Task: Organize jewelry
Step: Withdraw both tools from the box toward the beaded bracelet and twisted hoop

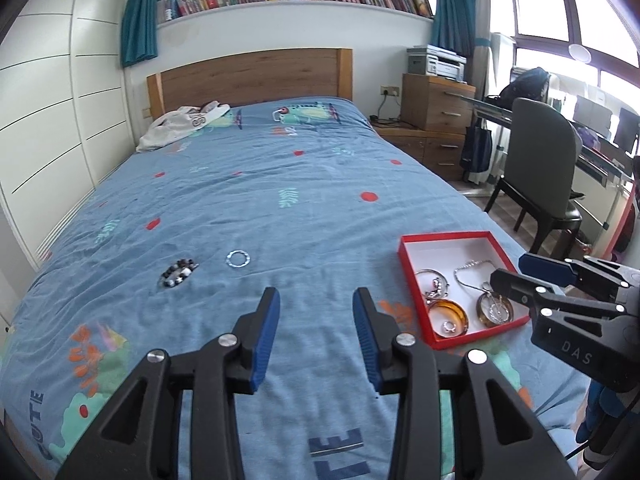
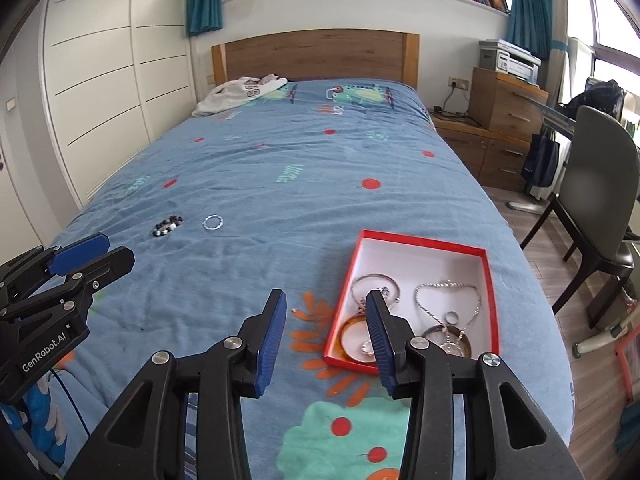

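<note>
A red-rimmed box (image 2: pixel 416 242) holding bangles and a chain lies at four o'clock from the beaded bracelet (image 2: pixel 168 226) and silver ring (image 2: pixel 212 223).

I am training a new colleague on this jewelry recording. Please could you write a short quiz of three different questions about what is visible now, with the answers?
1. True or false: the beaded bracelet lies inside the red box.
2. Multiple choice: the left tongs are A) shut on a ring, B) open and empty, C) hidden from view.
3. Fill the gap: the silver ring-shaped bracelet lies on the blue ____, right of the beaded bracelet.

Key
1. False: it lies on the bedspread, outside the box.
2. B. The right tongs are open too.
3. bedspread.
</note>
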A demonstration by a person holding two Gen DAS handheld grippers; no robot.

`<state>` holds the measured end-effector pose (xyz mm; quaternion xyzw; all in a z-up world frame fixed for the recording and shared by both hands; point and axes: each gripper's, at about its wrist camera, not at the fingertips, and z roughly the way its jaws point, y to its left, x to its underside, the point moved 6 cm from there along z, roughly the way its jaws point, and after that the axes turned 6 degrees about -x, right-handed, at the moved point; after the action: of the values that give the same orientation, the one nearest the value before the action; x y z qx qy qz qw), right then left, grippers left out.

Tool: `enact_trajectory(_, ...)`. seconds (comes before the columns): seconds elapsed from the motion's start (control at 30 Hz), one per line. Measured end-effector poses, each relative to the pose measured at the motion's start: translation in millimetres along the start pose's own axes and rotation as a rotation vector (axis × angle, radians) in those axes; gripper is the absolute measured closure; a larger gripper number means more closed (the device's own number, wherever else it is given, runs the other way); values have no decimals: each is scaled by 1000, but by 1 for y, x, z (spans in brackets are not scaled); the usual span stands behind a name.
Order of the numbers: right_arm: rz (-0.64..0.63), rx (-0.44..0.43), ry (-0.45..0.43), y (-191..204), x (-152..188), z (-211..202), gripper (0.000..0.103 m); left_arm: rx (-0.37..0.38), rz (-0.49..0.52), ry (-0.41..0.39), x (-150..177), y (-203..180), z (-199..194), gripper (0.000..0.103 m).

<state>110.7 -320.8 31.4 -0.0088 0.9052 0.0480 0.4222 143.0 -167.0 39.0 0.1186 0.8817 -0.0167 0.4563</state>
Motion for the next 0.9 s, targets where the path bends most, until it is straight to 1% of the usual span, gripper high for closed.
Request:
enact_trajectory(0.13, -22, -19, 4, 17, -4, 6, 61, -23, -29, 5, 4, 23, 2, 67)
enact_trajectory(0.27, -47, -40, 22, 34, -7, 19, 58, -47, -56, 22, 9, 44, 13, 67)
enact_trajectory(0.47, -78, -77, 62, 58, -12, 51, 58, -88, -100, 73, 23, 78, 45, 67)
enact_trajectory(0.6, -97, -107, 104, 74, -14, 88, 58, -121, -145, 121, 38, 109, 78, 67)
enact_trajectory(0.7, -107, -129, 130, 83, -16, 116, 58, -126, -206, 156, 52, 136, 107, 67)
enact_trajectory(0.77, -116, -148, 145, 91, -20, 139, 58, -120, -250, 169, 59, 153, 125, 67)
enact_trajectory(0.9, -127, -194, 170, 108, -29, 187, 58, -137, -291, 172, 62, 182, 157, 67)
